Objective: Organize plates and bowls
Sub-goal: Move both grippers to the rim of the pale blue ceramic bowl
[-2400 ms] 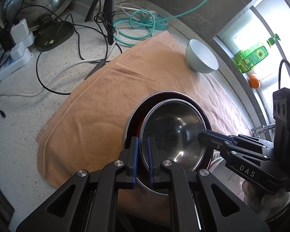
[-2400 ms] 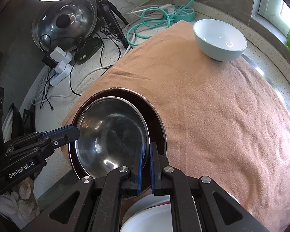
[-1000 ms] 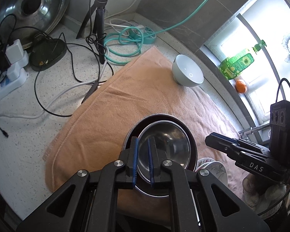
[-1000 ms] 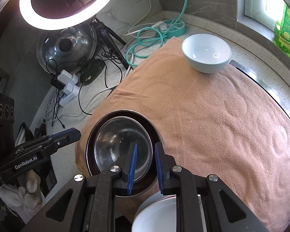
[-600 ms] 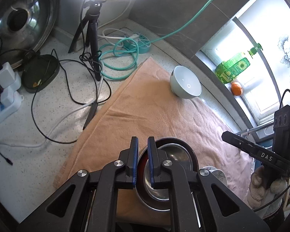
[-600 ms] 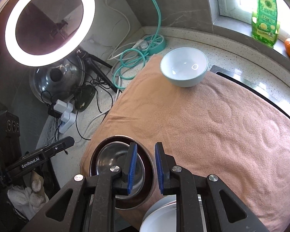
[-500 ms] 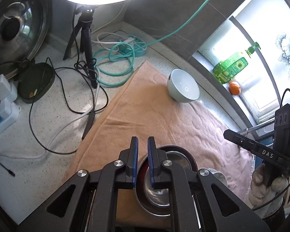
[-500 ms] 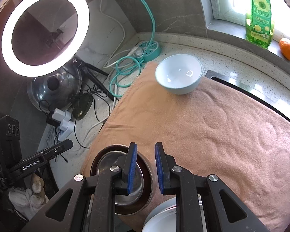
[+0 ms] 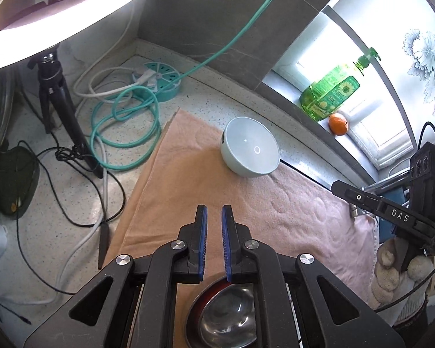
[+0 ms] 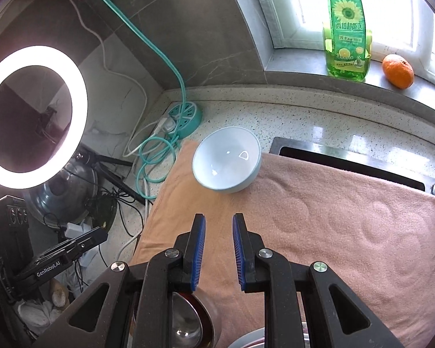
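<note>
- Both grippers have pulled back and up from the nested bowls since the earlier frames: the steel bowl [image 9: 227,316], once filling the middle of each view, now sits at the bottom edge, half hidden under the gripper bodies.
- Left gripper [image 9: 214,243]: blue pads nearly together with only a thin slit between them, nothing in it, poised over the towel [image 9: 290,211] at lower centre.
- Right gripper [image 10: 218,250]: fingers a little apart, a clear gap between the pads, nothing held.
- Steel bowl lies inside a dark red bowl [image 9: 206,293] on the near end of the towel; in the right view both show as a sliver at the bottom left of centre [image 10: 185,322].
- A pale blue bowl [image 10: 226,163] stands upright and alone on the far corner of the towel, at centre in both views, well apart from the nested pair.
- A white plate [image 10: 250,339] peeks in at the bottom edge of the right view, beside the nested bowls.
- In the left view the right gripper shows at the right edge, held by a gloved hand [image 9: 403,264].
- A ring light [image 10: 34,116] glows at the left of the right view; a teal cable [image 9: 124,133] coils on the counter at upper left of the towel.
- A green soap bottle [image 10: 348,32] and an orange [image 10: 398,71] sit on the sill at upper right.
</note>
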